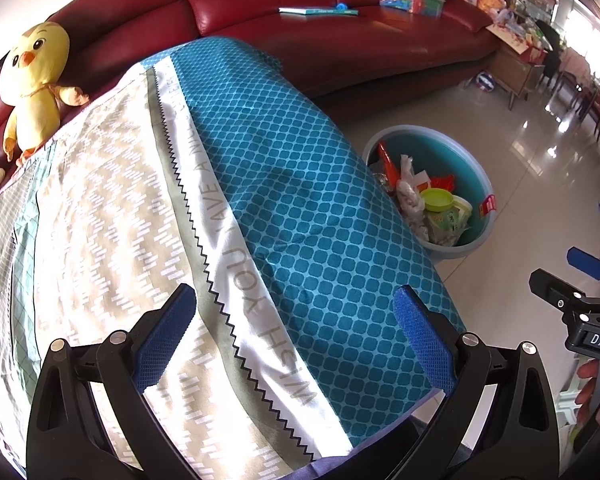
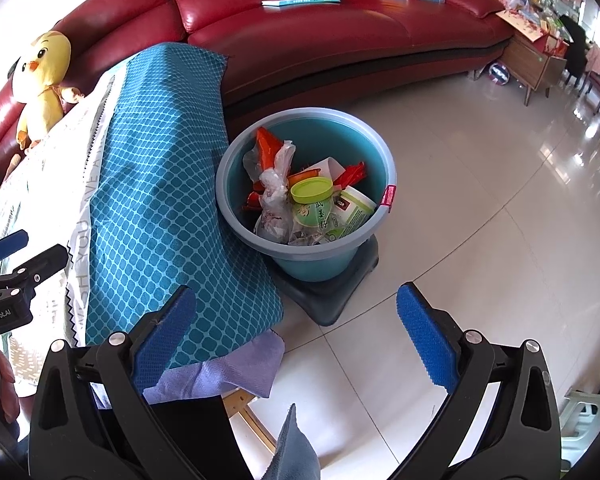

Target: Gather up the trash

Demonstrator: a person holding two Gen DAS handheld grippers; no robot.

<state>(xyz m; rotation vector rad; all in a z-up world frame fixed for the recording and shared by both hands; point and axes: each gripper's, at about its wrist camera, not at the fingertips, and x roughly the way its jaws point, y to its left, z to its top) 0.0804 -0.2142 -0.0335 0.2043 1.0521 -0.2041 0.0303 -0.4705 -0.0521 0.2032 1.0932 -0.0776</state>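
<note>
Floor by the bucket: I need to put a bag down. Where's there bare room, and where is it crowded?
Bare tile floor lies right of the bucket, toward the far wooden cabinet. The tablecloth top looks bare too. Crowded: inside the bucket, full of wrappers and a green lid; its left side presses the hanging cloth.

Teal lattice-print cloth (image 1: pixel 300 184), teal bucket (image 2: pixel 340 136), dark-red sofa (image 2: pixel 320 48).

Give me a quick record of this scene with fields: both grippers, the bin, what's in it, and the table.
left gripper: open, empty, over the table
right gripper: open, empty, past the table's edge
bucket: teal, on the floor beside the table
contents: plastic bag, green lid, orange wrappers
table cloth: no trash visible on it
</note>
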